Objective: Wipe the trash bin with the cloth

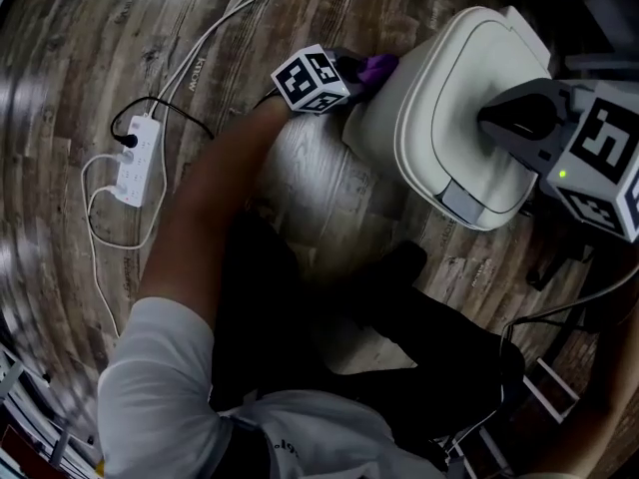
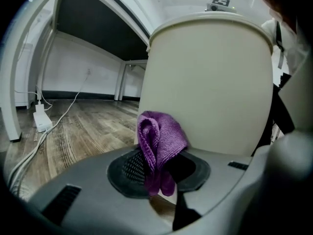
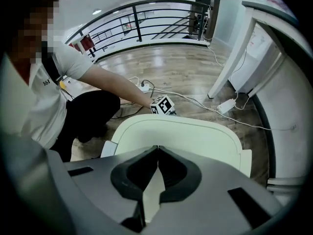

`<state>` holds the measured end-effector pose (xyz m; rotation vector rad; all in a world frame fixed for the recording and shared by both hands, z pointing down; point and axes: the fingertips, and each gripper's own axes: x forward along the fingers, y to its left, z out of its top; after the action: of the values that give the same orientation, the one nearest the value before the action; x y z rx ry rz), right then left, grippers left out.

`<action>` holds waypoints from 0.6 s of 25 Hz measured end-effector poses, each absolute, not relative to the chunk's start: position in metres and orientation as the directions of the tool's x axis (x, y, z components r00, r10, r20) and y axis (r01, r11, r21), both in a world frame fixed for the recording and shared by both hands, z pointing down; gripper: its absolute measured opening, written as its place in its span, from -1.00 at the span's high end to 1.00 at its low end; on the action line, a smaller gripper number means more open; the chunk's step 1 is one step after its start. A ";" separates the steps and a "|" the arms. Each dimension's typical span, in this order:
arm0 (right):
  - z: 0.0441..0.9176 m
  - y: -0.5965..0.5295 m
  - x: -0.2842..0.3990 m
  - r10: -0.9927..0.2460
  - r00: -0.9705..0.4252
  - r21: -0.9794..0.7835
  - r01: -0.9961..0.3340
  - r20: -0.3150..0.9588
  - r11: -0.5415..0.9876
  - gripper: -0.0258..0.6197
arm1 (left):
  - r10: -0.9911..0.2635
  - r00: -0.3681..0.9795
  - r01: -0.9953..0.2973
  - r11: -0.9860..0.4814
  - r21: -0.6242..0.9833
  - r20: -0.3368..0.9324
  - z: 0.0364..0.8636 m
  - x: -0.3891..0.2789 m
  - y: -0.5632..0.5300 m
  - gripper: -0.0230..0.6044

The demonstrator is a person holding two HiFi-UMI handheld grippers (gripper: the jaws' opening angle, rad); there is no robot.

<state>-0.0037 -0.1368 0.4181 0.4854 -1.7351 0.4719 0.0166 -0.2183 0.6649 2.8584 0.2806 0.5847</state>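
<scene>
**Cloth at the bin's side, shut gripper over the lid**

The cream trash bin [image 1: 439, 118] stands on the wooden floor [image 1: 80, 58], its lid closed. The left gripper [image 1: 357, 75] reaches in nearly level from the side. Its fingers [image 2: 128, 168] are a little apart and clamped on a folded purple cloth [image 2: 159, 136], which lies up against the bin's side wall just under the lid's rim. The right gripper [image 3: 157, 150] points steeply down over the lid, its fingers [image 3: 134, 173] closed together with nothing between them.

The person crouches just beside the bin, with a bare forearm [image 1: 215, 183] stretched across the floor to it. Behind the arm lie a white power strip [image 1: 135, 158] with a black plug in it and loose white cables [image 1: 215, 28]. A white frame leg [image 2: 12, 82] and a black railing [image 3: 137, 13] stand farther off. Small print on one floorboard [image 1: 195, 73] is too blurred to read.
</scene>
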 end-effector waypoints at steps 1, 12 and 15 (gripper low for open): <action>0.417 -0.140 -0.005 -0.080 -0.189 -0.038 -0.551 0.979 0.834 0.90 | 0.226 0.901 0.142 -0.960 0.241 0.370 0.664 0.015 -0.219 0.64; 0.411 -0.095 -0.012 -0.199 -0.149 0.111 -0.457 0.969 0.883 0.90 | 0.334 0.827 0.297 -0.943 0.153 0.452 0.659 -0.016 -0.161 0.64; 0.399 -0.050 -0.040 -0.128 -0.257 0.012 -0.411 0.958 0.912 0.90 | 0.355 0.811 0.320 -0.935 0.154 0.465 0.660 -0.019 -0.149 0.64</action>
<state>-0.0404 -0.0497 0.3987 0.4012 -1.8278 0.2813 -0.0194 -0.1491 0.6597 2.9244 0.5457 0.7710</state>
